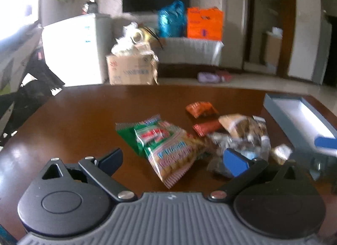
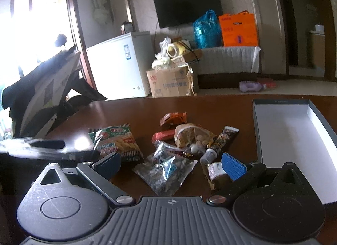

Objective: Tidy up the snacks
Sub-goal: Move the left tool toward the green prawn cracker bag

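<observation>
Snack packets lie in a loose heap on the brown table [image 2: 221, 110]. In the right wrist view I see a green prawn-cracker bag [image 2: 118, 141], an orange packet [image 2: 173, 118], a red packet [image 2: 163, 136], a clear bag of round snacks [image 2: 191, 135], a dark bar [image 2: 225, 139] and a clear packet [image 2: 166, 171]. My right gripper [image 2: 171, 164] stands open just above that clear packet. My left gripper [image 1: 172, 160] is open over the near end of the prawn-cracker bag [image 1: 168, 146], holding nothing. An open grey box [image 2: 290, 139] with a white inside sits right of the heap.
Beyond the table's far edge stand a white fridge [image 2: 120, 63], a cardboard carton [image 2: 170, 82] and a low cabinet with a blue bag [image 2: 206, 30] and an orange bag [image 2: 238, 30]. A black-and-white object [image 2: 42, 89] rises at the table's left side.
</observation>
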`<control>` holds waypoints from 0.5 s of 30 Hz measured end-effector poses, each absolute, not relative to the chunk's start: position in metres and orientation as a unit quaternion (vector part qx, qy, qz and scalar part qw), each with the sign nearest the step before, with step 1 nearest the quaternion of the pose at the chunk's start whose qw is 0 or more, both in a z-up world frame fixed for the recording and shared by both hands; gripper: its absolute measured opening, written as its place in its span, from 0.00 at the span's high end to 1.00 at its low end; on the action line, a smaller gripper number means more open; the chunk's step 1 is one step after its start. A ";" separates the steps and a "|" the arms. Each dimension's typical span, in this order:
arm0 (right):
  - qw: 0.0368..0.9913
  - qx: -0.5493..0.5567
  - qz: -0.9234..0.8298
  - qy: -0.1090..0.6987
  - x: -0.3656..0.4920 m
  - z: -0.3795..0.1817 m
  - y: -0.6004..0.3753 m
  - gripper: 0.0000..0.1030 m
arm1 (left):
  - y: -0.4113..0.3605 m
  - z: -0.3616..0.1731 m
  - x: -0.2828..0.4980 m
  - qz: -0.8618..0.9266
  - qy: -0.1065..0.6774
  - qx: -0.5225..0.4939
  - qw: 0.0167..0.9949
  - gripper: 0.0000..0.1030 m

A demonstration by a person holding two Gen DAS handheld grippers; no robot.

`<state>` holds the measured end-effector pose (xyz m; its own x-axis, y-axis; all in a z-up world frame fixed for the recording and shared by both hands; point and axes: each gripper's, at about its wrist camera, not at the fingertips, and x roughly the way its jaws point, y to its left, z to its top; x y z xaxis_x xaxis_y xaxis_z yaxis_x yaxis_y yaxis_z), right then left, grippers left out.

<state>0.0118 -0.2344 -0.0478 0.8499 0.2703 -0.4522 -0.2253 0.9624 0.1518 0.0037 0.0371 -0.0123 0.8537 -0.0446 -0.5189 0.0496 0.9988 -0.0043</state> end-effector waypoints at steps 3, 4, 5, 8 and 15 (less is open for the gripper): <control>0.959 0.041 0.132 0.248 0.010 -0.051 -0.233 0.00 | 0.033 -0.017 0.005 -0.023 0.281 0.019 0.959 0.00; 0.958 0.035 0.134 0.250 0.010 -0.053 -0.231 0.00 | 0.032 -0.018 0.005 -0.023 0.284 0.022 0.958 0.00; 0.958 0.028 0.137 0.251 0.010 -0.053 -0.229 0.00 | 0.033 -0.020 0.005 -0.027 0.285 0.026 0.958 0.00; 0.957 0.007 0.140 0.253 0.011 -0.057 -0.222 0.00 | 0.035 -0.024 0.004 -0.046 0.290 0.034 0.955 0.00; 0.961 0.005 0.109 0.253 0.017 -0.061 -0.226 0.00 | 0.041 -0.033 0.004 -0.045 0.285 0.022 0.957 0.00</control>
